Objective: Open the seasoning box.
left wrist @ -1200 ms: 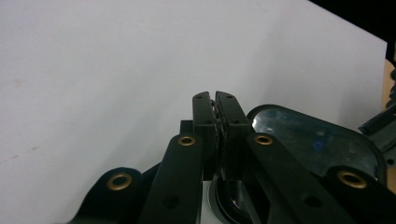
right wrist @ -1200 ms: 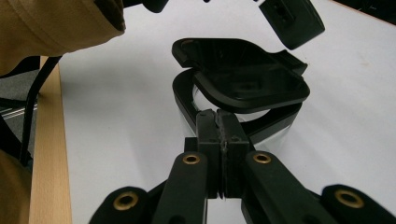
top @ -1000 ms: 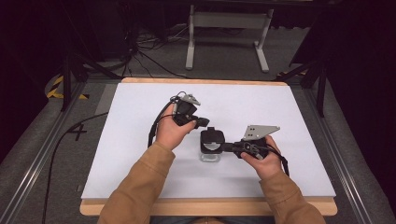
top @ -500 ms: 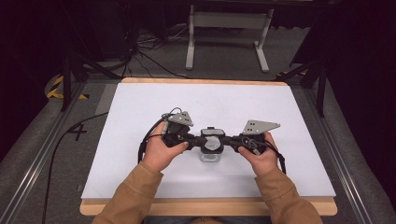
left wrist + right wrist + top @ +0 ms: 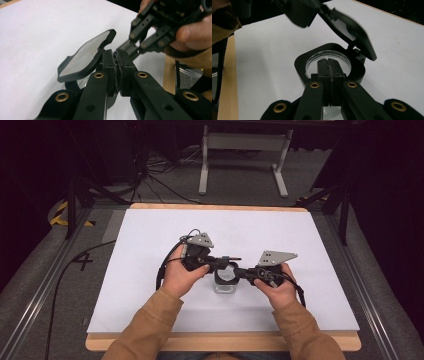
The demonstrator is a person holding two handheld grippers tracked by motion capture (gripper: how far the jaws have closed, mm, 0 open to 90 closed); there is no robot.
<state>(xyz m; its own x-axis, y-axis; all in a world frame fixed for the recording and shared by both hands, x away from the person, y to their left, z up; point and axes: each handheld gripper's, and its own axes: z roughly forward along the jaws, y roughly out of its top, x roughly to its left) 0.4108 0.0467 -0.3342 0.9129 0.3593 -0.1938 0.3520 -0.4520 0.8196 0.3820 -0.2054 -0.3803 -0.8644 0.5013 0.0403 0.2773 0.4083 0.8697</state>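
Note:
A small clear container (image 5: 225, 282) with a black square rim (image 5: 299, 65) stands mid-table. Its hinged black lid (image 5: 352, 32) is tilted up and open, also seen edge-on (image 5: 85, 56). My right gripper (image 5: 329, 65) is shut on the near side of the rim, reaching in from the right (image 5: 240, 272). From the left, my left gripper (image 5: 227, 265) comes over the container, its jaws (image 5: 116, 57) pressed together at the lid's edge, seemingly pinching it. The left gripper's tip meets the lid high up (image 5: 322, 7). What the container holds is not visible.
The white table sheet (image 5: 150, 245) spreads around the container on a wooden board (image 5: 225, 340). A black cable (image 5: 167, 265) loops from the left gripper. Behind the table stand a grey metal frame (image 5: 245, 140) and floor cables.
The left hand came down and right from behind the container to its lid. The lid now stands raised. The right gripper has stayed at the rim.

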